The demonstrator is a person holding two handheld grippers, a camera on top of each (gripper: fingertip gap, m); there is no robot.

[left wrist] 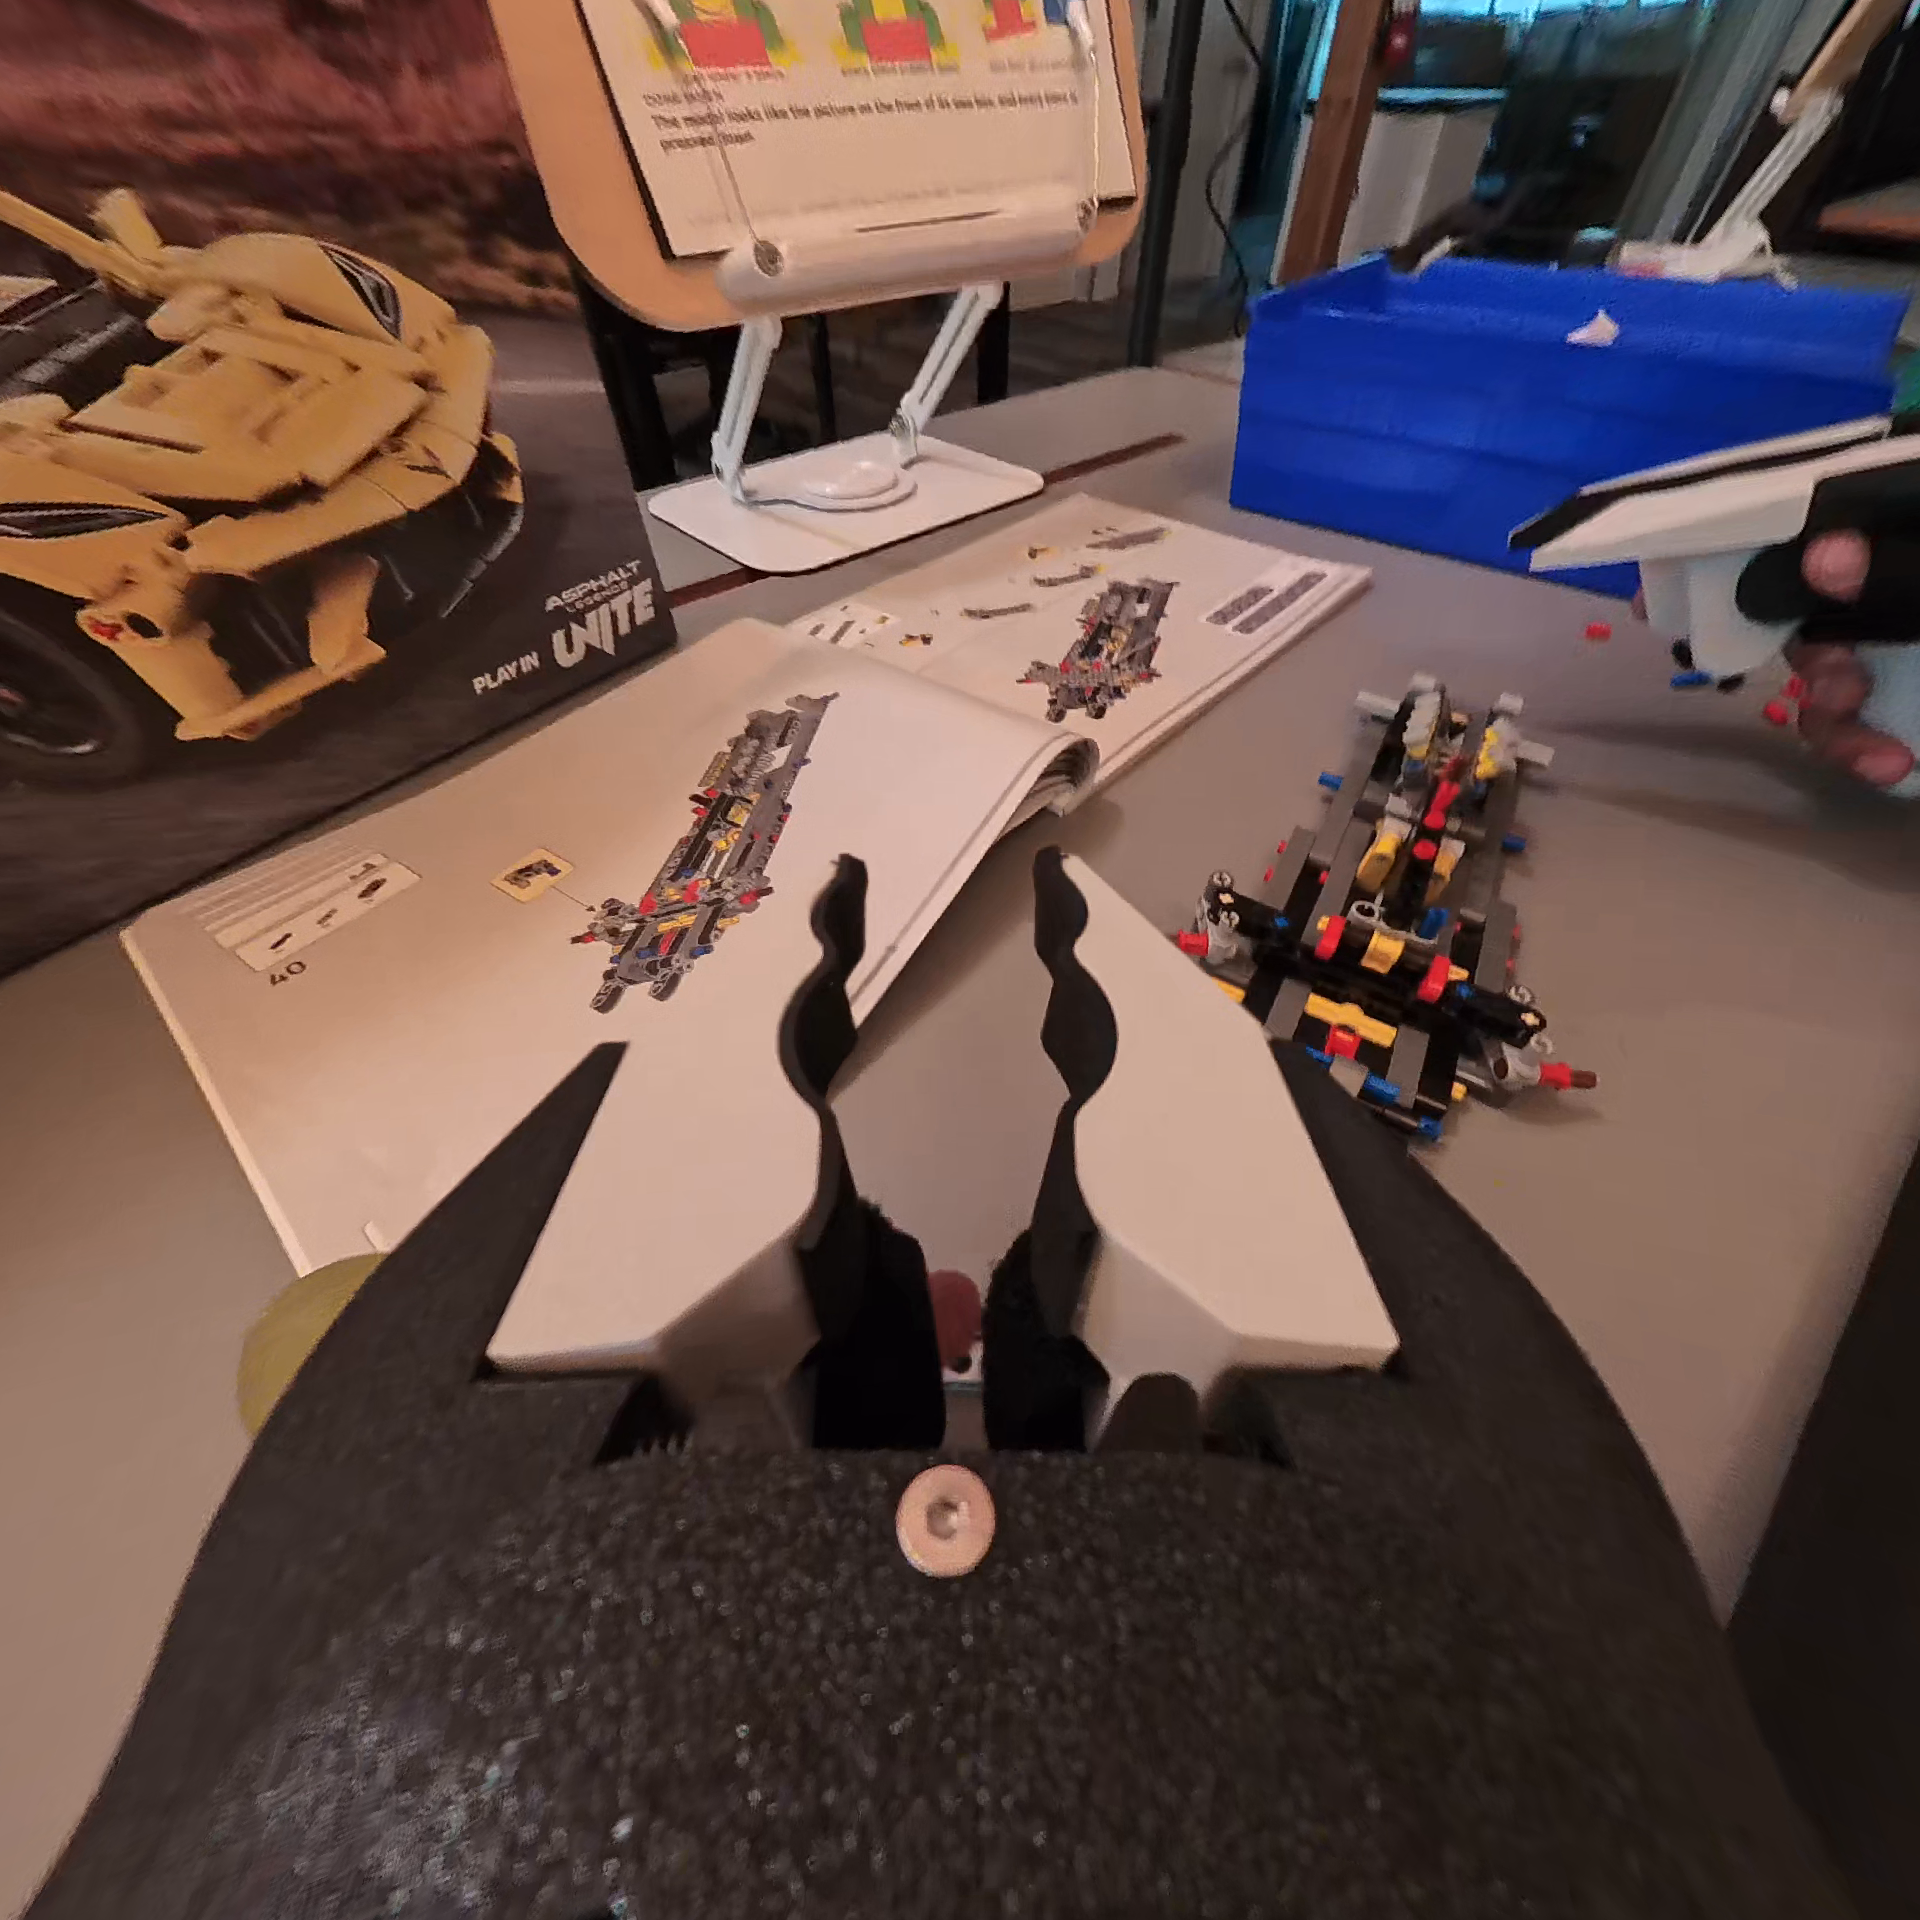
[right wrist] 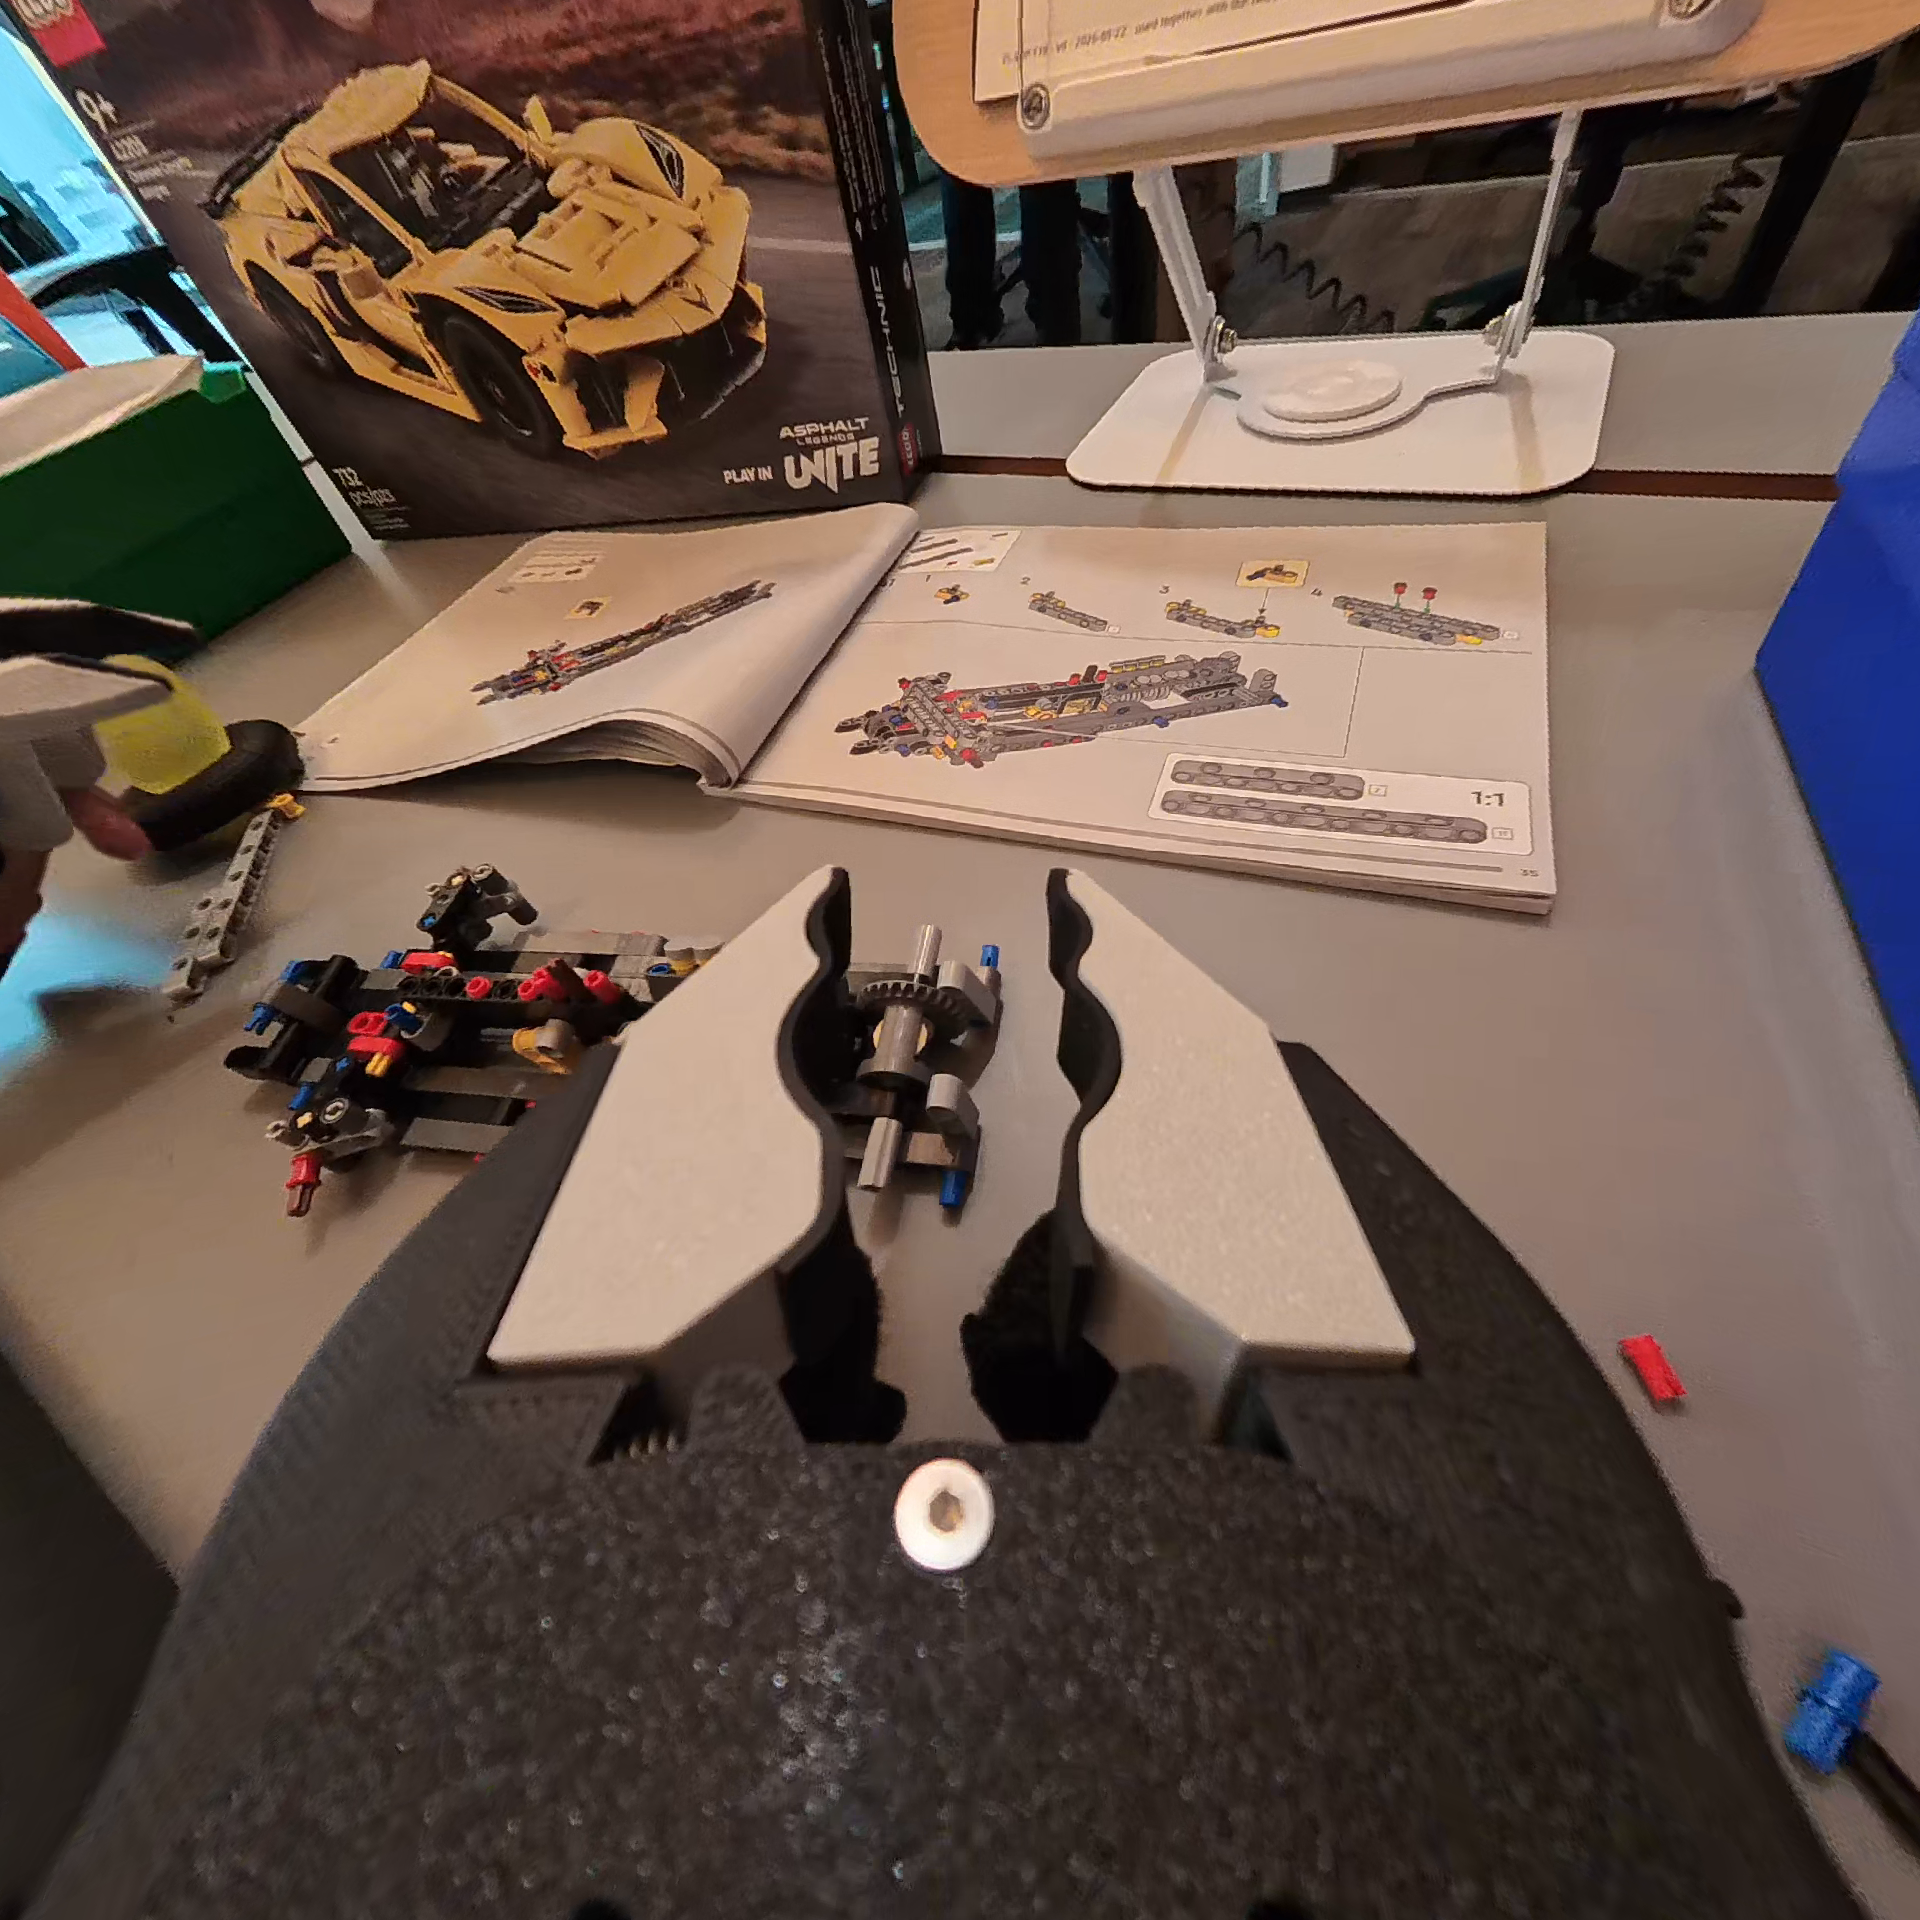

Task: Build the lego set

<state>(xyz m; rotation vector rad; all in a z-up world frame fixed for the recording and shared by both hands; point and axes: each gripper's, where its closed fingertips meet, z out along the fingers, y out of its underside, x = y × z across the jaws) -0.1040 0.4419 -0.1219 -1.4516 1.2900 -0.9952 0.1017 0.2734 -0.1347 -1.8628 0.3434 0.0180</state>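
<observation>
We hold our left gripper [left wrist: 948,883] above the grey desk [left wrist: 1558,1299] with its jaws apart and nothing between them, the tips hanging over the lower edge of the open white instruction booklet [left wrist: 582,831]. Our right gripper [right wrist: 948,896] is likewise open and empty; it hovers just over the rear end of the partly built black, grey and yellow lego chassis [right wrist: 436,1013], so that the grey gear and axle [right wrist: 906,1029] of the chassis show in the gap between the jaws without either jaw touching them.

The chassis lies flat on the desk, just in front of the booklet in the right wrist view and to the right of it in the left wrist view [left wrist: 1392,914]. A loose long grey beam with holes [right wrist: 223,904] lies on the desk just left of the chassis, near a yellow wheel with a black tyre [right wrist: 197,748]. A small red pin [right wrist: 1652,1369] and a blue pin [right wrist: 1829,1709] lie apart on the desk to the right of our right gripper.

Behind the booklet stands the dark set box with a yellow car pictured on it [right wrist: 540,291], and beside it a white stand holding a wooden board with paper sheets [right wrist: 1340,416]. A blue plastic bin [left wrist: 1538,405] sits at the right edge, and a green bin [right wrist: 156,499] at the left.
</observation>
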